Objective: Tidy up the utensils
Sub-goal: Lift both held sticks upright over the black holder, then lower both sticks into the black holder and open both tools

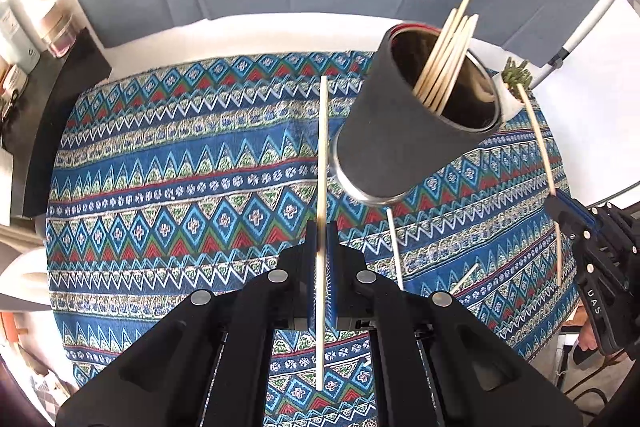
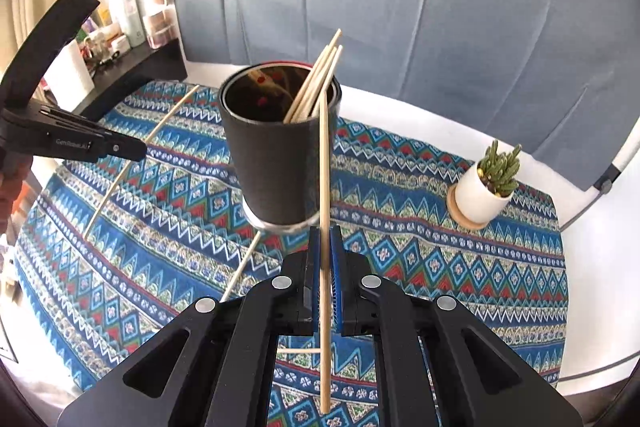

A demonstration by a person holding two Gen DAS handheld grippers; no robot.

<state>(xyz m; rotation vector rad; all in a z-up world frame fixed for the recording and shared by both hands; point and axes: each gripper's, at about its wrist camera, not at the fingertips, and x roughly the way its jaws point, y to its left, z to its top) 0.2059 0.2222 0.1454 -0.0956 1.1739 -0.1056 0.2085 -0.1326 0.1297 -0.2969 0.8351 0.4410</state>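
A black cylindrical holder (image 1: 400, 131) (image 2: 276, 155) stands on the patterned cloth with several wooden chopsticks (image 1: 444, 67) (image 2: 316, 83) leaning in it. My left gripper (image 1: 322, 227) (image 2: 140, 149) is shut on one chopstick (image 1: 322, 147) (image 2: 120, 179), raised above the cloth to the left of the holder. My right gripper (image 2: 325, 230) (image 1: 554, 199) is shut on another chopstick (image 2: 325, 167) (image 1: 540, 143), held in front of the holder. Two loose chopsticks (image 1: 394, 247) (image 2: 240, 271) lie on the cloth near the holder's base.
A small cactus in a white pot (image 2: 486, 183) (image 1: 514, 83) sits on a wooden coaster at the cloth's right side. A blue fabric backdrop (image 2: 400, 7) hangs behind the table. A dark shelf with bottles (image 2: 128, 23) stands at the left.
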